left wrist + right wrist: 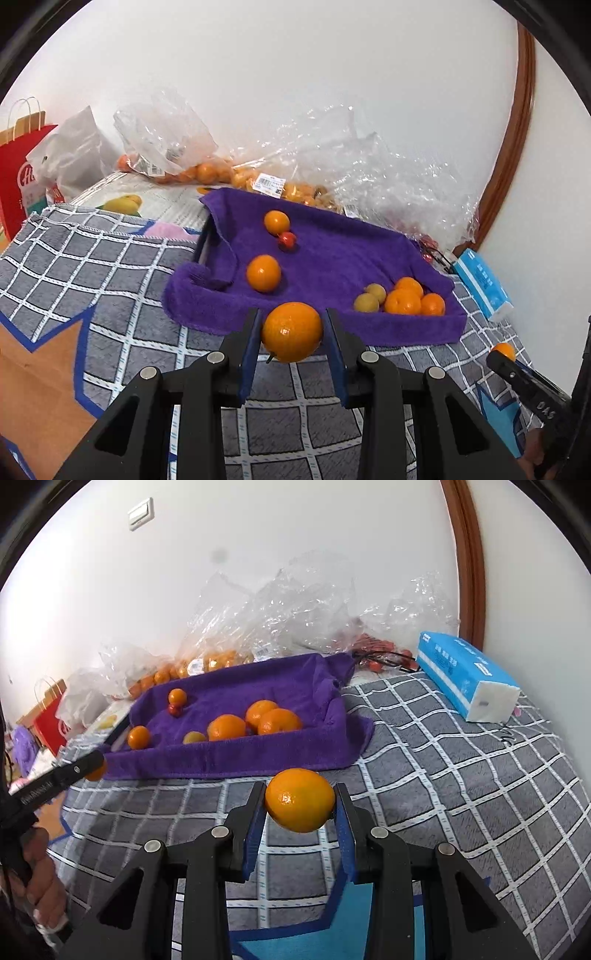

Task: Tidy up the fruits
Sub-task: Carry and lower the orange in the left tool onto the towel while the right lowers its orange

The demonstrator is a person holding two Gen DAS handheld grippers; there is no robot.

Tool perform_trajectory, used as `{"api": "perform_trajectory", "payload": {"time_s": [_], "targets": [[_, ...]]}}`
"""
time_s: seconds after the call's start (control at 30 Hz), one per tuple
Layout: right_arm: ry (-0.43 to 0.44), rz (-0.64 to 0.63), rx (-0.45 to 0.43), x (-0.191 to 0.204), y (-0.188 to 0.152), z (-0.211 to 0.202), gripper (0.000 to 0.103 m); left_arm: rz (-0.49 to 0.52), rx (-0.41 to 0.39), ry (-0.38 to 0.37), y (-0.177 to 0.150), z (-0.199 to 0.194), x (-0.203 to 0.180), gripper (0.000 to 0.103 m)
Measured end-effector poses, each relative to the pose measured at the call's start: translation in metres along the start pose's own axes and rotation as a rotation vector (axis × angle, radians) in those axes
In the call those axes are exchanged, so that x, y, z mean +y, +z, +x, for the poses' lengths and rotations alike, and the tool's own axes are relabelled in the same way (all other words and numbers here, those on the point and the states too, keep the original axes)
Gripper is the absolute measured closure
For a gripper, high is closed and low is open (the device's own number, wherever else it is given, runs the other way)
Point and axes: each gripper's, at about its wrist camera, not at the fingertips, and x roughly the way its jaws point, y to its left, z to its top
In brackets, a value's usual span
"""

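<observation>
**Item 1: left gripper** (291,334). Jaws clamped on an orange (291,331); the fruit sits out at the tips, its sides pressed by the blue pads, with a short stem stub at its lower left. It is held clear of the checked blanket (110,266) below.

**Item 2: right gripper** (300,800). Jaws clamped on a second orange (300,799), also out at the tips, navel facing the camera.

**Item 3: purple towel** (332,258). Lines a shallow tray, directly ahead of both sets of jaws, its near raised edge just beyond the held fruit. Contents:
- a cluster of three oranges (402,301) ahead and right of the left jaws
- two pale yellow fruits (366,302) touching that cluster
- two loose oranges and a small red fruit (287,240) farther ahead

**Item 4: background.** Clear plastic bags (351,155) of more fruit behind the towel; a blue tissue pack (465,672) ahead and right of the right jaws.

**Handling note (judgement).** The step appears to be carrying both oranges to the towel.
- Lift each over the raised near edge rather than dragging the fabric.
- Lower each beside the orange cluster so like sits with like.
- Part the jaws only once the fruit rests on the cloth, since round fruit will likely roll toward the dip.
- Place one at a time, so the two grippers do not crowd each other.
</observation>
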Motion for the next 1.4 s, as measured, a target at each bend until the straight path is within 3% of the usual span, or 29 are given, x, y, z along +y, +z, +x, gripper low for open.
{"api": "perform_trajectory", "payload": {"time_s": [0.07,0.2,0.3,0.7,0.83,0.97,1.03,1.1,1.3,1.4], "targets": [[0.02,0.004,-0.008,0.004,0.007,-0.004,0.067,-0.013,0.01,-0.042,0.006,-0.006,0.005,0.071],[0.013,-0.013,-0.016,0.017,0.029,-0.008,0.067,0.031,-0.041,0.023,0.027,-0.025,0.007,0.071],[0.022,-0.013,-0.012,0.027,0.046,-0.002,0.067,0.033,-0.059,0.0,0.049,-0.031,0.012,0.071],[0.041,-0.043,-0.044,0.065,0.109,0.049,0.067,0.07,-0.029,-0.017,0.106,0.023,0.006,0.071],[0.02,-0.073,-0.059,0.073,0.112,0.07,0.067,0.073,-0.036,-0.009,0.099,0.047,0.011,0.071],[0.029,-0.063,-0.023,0.065,0.091,0.094,0.067,0.068,0.042,-0.001,0.08,0.072,0.021,0.071],[-0.011,-0.102,0.014,0.064,0.087,0.105,0.067,0.071,0.046,-0.007,0.078,0.076,0.023,0.071],[-0.03,-0.124,-0.006,0.062,0.087,0.106,0.067,0.06,0.038,-0.024,0.079,0.076,0.025,0.071],[-0.029,-0.056,-0.027,0.039,0.093,0.105,0.067,-0.047,0.056,-0.09,0.08,0.08,0.046,0.071],[-0.032,-0.024,-0.016,0.031,0.094,0.108,0.067,-0.048,0.061,-0.089,0.078,0.083,0.047,0.071]]}}
